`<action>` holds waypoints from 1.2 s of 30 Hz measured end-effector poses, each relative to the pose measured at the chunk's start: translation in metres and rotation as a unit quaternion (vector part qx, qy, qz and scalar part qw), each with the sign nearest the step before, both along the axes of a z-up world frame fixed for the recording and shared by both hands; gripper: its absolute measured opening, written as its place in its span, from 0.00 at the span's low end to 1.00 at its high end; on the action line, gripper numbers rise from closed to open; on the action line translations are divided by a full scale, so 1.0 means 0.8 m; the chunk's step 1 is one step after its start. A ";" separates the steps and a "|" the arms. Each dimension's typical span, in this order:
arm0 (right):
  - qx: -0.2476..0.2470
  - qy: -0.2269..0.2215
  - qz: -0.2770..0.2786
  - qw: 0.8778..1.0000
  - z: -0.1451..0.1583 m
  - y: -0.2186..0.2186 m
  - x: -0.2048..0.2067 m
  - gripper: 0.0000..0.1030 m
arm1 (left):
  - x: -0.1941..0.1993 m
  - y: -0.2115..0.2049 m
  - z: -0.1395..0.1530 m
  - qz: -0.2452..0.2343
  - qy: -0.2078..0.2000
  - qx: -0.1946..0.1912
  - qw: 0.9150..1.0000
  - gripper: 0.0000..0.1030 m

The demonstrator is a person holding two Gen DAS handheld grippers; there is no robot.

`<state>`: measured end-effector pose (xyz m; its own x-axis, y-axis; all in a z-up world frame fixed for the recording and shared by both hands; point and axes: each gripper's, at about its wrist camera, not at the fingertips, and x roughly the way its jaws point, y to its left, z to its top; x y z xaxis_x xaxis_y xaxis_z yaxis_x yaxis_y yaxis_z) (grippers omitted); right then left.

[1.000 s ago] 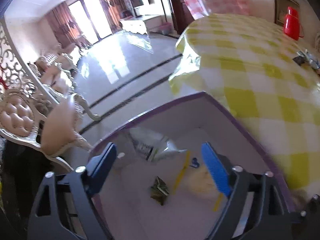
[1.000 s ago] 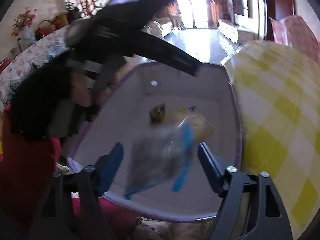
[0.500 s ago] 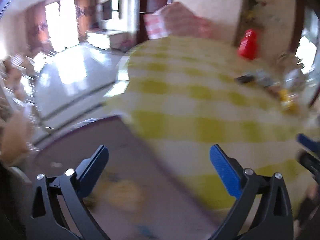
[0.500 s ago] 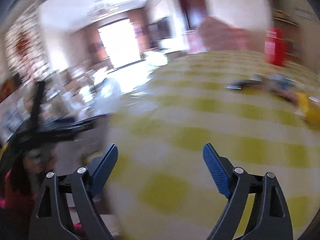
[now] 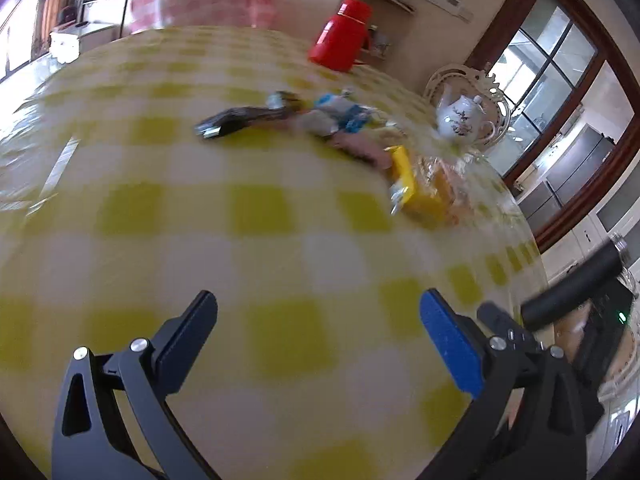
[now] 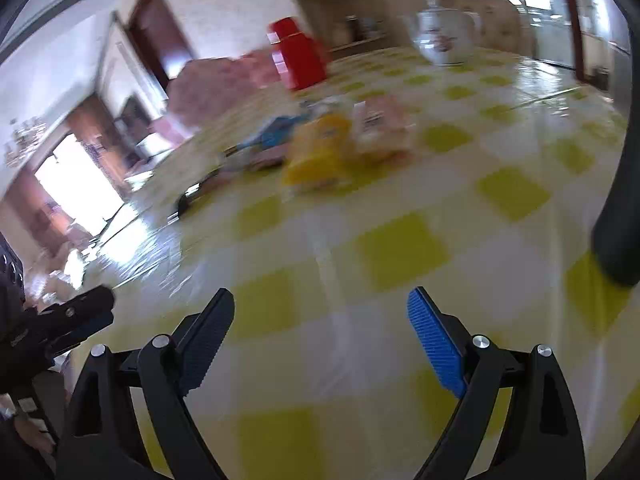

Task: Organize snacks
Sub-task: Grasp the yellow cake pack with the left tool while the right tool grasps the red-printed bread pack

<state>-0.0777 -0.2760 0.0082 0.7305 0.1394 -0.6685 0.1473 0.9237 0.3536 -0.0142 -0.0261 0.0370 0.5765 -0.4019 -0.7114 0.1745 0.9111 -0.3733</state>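
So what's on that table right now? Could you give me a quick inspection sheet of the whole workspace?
Surface: table under a yellow-and-white checked cloth.
Job's things: snack packets heaped far across the cloth, a yellow packet nearest.
Clutter: red flask, white teapot on an ornate tray.
Grippers: left gripper and right gripper both open, nothing between the jaws.
Cables: nothing seen.
Surroundings: doors, wall shelves, glass-paned partition; picture blurred.
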 end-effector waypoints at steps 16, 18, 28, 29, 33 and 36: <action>-0.086 0.061 -0.077 0.991 -0.011 -0.072 0.233 0.85 | 0.128 -0.062 -0.027 0.021 -0.015 -0.046 0.999 0.98; -0.097 0.084 -0.059 0.990 -0.021 -0.068 0.251 0.85 | 0.129 -0.062 -0.029 0.017 -0.010 -0.047 0.999 0.98; -0.026 0.054 -0.049 0.997 -0.016 -0.101 0.227 0.49 | 0.157 -0.133 -0.030 -0.059 -0.022 -0.059 0.996 0.98; -0.016 0.051 -0.056 0.997 -0.015 -0.105 0.224 0.49 | 0.163 -0.145 -0.031 -0.061 -0.021 -0.050 0.997 0.98; -0.007 0.043 -0.080 0.996 -0.009 -0.117 0.216 0.48 | 0.189 -0.191 -0.036 -0.075 -0.006 0.000 0.997 0.98; 0.000 0.053 -0.090 0.995 -0.012 -0.124 0.216 0.48 | 0.205 -0.213 -0.043 -0.056 0.000 0.060 0.997 0.98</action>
